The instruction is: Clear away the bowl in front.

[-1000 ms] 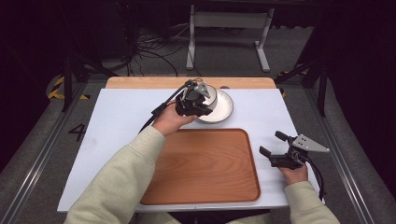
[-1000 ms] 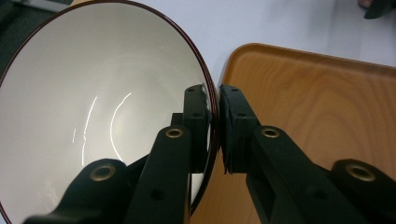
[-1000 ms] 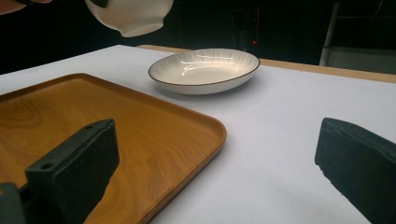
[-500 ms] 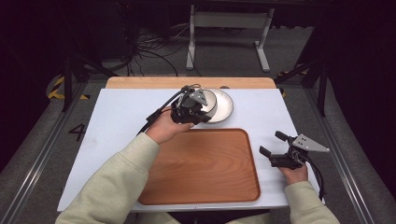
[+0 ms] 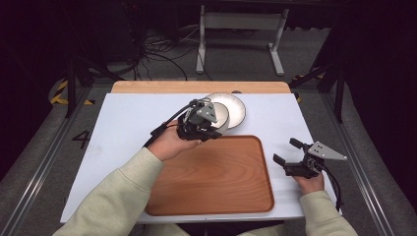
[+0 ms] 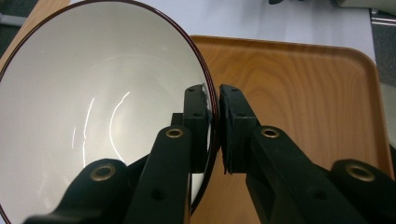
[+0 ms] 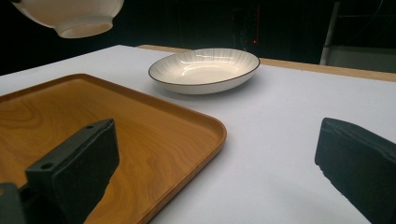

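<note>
Holding a white bowl [image 6: 93, 107] by its rim, the left gripper [image 5: 199, 123] is above the far edge of the wooden tray [image 5: 216, 182], close to the middle of the table [image 5: 123, 128]. In the left gripper view its two black fingers [image 6: 196, 116] are almost closed, one inside the bowl and one outside, with the thin dark rim pressed between them. The bowl is lifted in the air: in the right gripper view its white underside and foot [image 7: 70, 18] hang at the top left, clear above the tray [image 7: 140, 135]. The bowl is white inside with a dark line on the edge.

Behind the tray, on the white table top, a shallow plate [image 5: 233, 105] with fine radial lines and a dark rim lies flat. In the right gripper view this plate [image 7: 205, 67] is just beyond the rounded far corner of the tray, not touching it.

The right gripper [image 5: 290, 157] is at the right side of the table, just beside the right edge of the tray. Its fingers [image 7: 79, 163] are spread wide and nothing is between them; one is over the tray and the other over the bare table. The person's sleeves [image 5: 113, 201] are pale green.
</note>
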A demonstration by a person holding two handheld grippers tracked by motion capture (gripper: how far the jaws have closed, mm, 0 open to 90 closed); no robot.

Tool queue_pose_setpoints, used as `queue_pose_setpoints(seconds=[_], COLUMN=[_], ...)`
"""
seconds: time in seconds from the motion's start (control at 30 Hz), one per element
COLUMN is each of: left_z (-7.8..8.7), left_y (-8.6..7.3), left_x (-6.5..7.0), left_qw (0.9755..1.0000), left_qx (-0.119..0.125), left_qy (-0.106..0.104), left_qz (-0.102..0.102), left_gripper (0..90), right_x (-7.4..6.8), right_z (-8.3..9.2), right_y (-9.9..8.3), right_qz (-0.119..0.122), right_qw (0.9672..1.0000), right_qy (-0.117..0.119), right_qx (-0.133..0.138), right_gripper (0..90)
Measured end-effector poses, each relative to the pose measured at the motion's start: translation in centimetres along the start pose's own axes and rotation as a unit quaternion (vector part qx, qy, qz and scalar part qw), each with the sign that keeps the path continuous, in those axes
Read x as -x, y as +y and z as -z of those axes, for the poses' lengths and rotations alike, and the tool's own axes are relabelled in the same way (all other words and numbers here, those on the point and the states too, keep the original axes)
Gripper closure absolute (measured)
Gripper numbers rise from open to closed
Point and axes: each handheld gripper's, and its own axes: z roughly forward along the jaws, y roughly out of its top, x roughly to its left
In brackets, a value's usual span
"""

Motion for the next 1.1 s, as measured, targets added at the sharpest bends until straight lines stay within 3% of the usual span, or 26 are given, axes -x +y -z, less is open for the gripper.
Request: queue_pose_setpoints(seconds=[0.33, 0.5, 1.1], left_z=[0.1, -0.1, -1.3], left_y=[-0.7, -1.1, -2.7], left_x=[1.7, 2.5, 4.7], left_qw=[0.9997, 0.9995, 0.9983], left_qx=[-0.008, -0.019, -0.038], left_qy=[-0.019, -0.019, -0.038], left_qz=[-0.012, -0.018, -0.022], left_gripper=[82.7, 82.8, 82.7], right_x=[0.0, 0.1, 0.1], right_z=[0.0, 0.0, 0.0], right_y=[0.0, 0.0, 0.0], right_qz=[-0.002, -0.001, -0.002], right_qw=[1.0000, 1.0000, 1.0000], right_qy=[0.000, 0.000, 0.000], right_qx=[0.001, 0.000, 0.000], right_gripper=[0.4, 0.4, 0.4])
